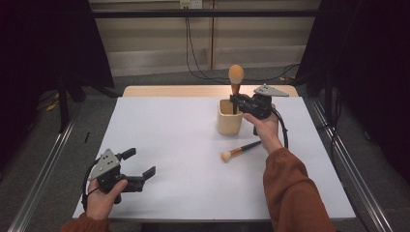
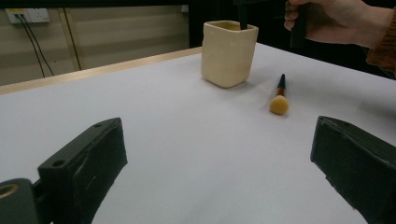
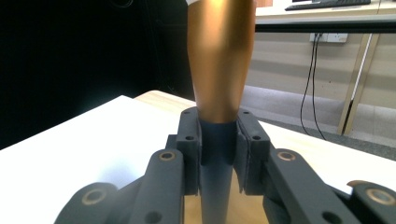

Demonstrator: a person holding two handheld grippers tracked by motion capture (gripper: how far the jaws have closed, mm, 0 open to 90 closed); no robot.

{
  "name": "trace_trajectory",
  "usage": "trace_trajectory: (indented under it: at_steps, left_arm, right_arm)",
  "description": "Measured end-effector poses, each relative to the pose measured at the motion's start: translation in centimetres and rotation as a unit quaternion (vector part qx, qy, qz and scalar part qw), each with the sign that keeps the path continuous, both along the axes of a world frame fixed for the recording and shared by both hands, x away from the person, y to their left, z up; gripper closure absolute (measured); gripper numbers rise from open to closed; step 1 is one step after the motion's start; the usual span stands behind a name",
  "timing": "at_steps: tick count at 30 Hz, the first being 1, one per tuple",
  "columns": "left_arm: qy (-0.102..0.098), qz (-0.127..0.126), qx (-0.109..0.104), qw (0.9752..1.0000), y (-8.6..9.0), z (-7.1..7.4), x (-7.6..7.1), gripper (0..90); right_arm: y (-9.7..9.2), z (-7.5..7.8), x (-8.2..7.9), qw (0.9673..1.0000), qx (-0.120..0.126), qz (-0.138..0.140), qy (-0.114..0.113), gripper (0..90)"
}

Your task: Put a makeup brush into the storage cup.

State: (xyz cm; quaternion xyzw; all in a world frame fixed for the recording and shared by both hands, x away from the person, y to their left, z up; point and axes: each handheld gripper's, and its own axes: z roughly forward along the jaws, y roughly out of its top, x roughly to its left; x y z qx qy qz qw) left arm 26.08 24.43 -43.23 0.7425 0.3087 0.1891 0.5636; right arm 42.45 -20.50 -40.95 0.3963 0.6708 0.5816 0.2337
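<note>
Makeup brush [image 1: 236, 77] stands upright over the cup [image 1: 228, 118], right gripper [image 1: 238, 102] jaws clamped on its handle; next, lower it straight in. Left gripper [image 1: 140, 166] jaws gape empty.

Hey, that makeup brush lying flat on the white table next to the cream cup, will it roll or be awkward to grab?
The loose black-handled makeup brush with the tan head looks round and slim, so a sideways push would probably roll it. Lying flat on the white table, it leaves little room for jaws beneath. It seems light and stiff; only the bristle head should give.
</note>
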Motion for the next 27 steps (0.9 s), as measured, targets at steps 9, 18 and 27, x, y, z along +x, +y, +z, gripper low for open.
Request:
trace_trajectory:
  at_steps: [9,18,27]
  left_arm:
    - [-0.001,0.001,0.0,1.0,0.0,0.0,0.0,3.3]
    - [-0.002,-0.001,0.0,1.0,-0.1,-0.1,0.0,3.3]
    - [-0.002,-0.003,0.002,1.0,-0.1,0.0,0.0,3.3]
  right_arm:
    - [0.0,-0.9,0.0,1.0,-0.005,-0.001,0.008,74.5]
    - [-0.2,-1.8,0.0,0.9998,-0.011,-0.002,0.018,74.4]
    - [0.0,-2.4,-0.1,0.9995,-0.019,-0.001,0.025,74.4]
